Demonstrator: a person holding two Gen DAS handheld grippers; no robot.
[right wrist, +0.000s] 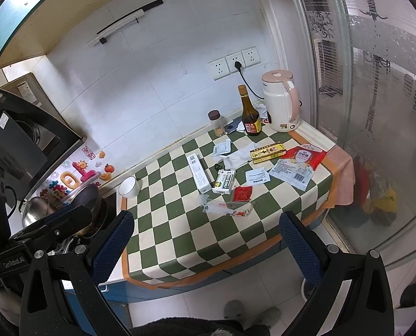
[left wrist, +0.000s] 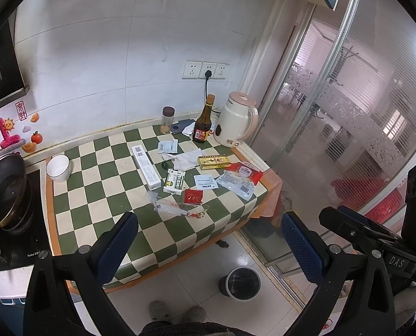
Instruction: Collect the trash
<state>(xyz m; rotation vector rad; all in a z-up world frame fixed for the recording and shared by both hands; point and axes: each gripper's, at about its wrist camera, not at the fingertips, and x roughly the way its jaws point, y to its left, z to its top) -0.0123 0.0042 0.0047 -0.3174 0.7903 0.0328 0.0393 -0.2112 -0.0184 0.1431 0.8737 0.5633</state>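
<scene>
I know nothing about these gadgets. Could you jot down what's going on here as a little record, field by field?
Setting: kitchen counter under a green-and-cream checked cloth
Left gripper: open, holding nothing
Right gripper: open, holding nothing
Trash on cloth: long white box, green-and-white box, red sachet, clear wrapper, yellow box, crumpled tissue, red-and-clear bag
Other items: bowl, dark bottle, kettle, jar
Bin: on the floor by the counter, liner looks empty
Progress: nothing picked up yet
</scene>
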